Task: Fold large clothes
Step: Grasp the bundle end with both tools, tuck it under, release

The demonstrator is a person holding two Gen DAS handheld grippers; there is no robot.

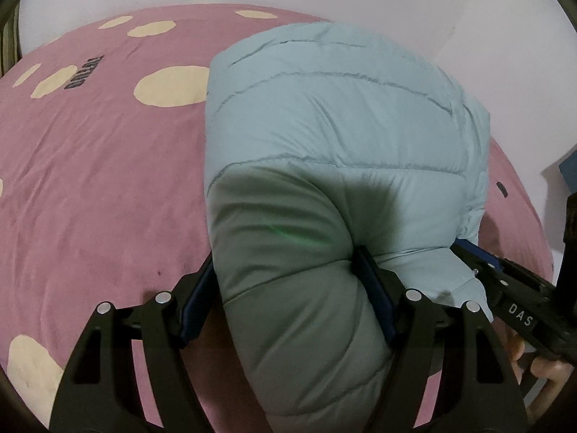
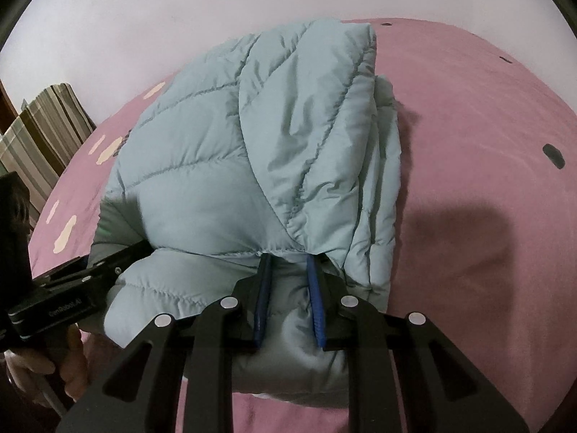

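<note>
A light blue puffer jacket (image 1: 342, 108) lies bunched in a thick fold on a pink bedspread (image 1: 90, 180). My left gripper (image 1: 286, 263) clamps a wide, puffy roll at the jacket's near edge, its blue pads pressing in on both sides. In the right wrist view the jacket (image 2: 216, 166) shows quilted seams and a folded-over flap. My right gripper (image 2: 288, 258) is shut on a thinner fold at the near hem, which bulges between its blue pads. Each gripper shows in the other's view: the right gripper (image 1: 465, 249) at the jacket's right edge, the left gripper (image 2: 137, 250) at its left.
The pink bedspread (image 2: 487, 216) has cream spots and dark marks and spreads out around the jacket. A striped cushion (image 2: 43, 133) stands at the far left by a pale wall. A person's hand (image 2: 36, 371) holds the left gripper's handle.
</note>
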